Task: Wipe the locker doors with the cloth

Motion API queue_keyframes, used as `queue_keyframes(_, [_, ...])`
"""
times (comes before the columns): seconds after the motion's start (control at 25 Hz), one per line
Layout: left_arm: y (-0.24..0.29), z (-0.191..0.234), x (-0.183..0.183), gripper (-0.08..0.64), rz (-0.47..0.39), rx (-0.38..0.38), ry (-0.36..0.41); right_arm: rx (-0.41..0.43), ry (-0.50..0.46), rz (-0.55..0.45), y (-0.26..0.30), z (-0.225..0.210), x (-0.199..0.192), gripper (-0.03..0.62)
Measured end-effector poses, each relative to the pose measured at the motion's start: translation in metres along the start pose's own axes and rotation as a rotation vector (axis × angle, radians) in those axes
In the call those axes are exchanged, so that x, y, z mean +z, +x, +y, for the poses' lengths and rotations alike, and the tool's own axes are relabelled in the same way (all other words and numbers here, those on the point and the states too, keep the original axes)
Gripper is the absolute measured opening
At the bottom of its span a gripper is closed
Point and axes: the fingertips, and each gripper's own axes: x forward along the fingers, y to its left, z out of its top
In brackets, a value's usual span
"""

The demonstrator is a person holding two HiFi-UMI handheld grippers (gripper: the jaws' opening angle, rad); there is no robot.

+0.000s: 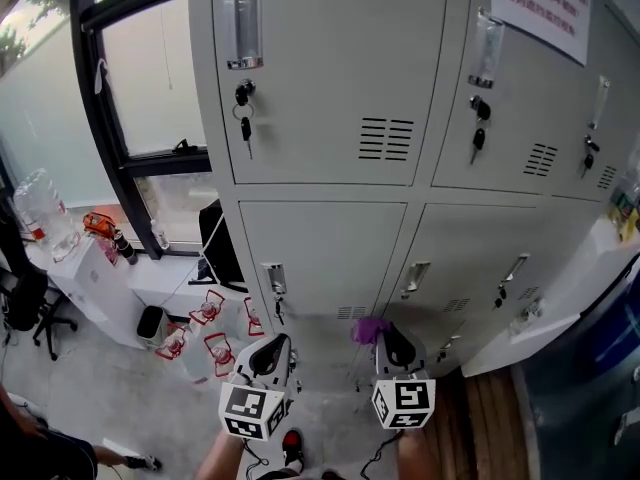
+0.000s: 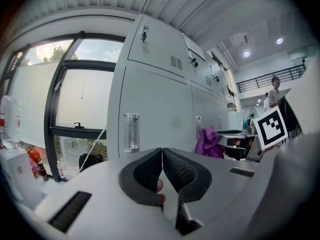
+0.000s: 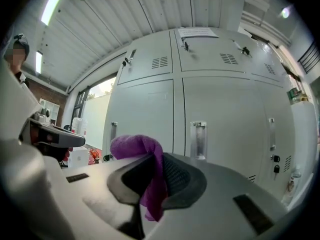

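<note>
One cloth [image 3: 131, 145], clamped in the right gripper [image 3: 159, 159] fingers, lies just short of the locker doors [image 1: 320, 248]; left gripper [image 2: 162, 154] fingers together, empty.

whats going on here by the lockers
A person stands facing grey lockers with a gripper in each hand. The right gripper is clamped on a purple cloth, held toward the lockers but apparently not against a door. The left gripper is shut and holds nothing. Keys hang in several locks.
</note>
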Motion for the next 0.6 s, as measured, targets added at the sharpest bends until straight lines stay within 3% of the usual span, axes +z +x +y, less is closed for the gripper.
queue_keyframes(0.6, [-0.089,-0.061,-0.008,0.025,-0.027,0.054,0.011,0.064,-0.03,-0.035,-0.119,0.018,0.007,0.057])
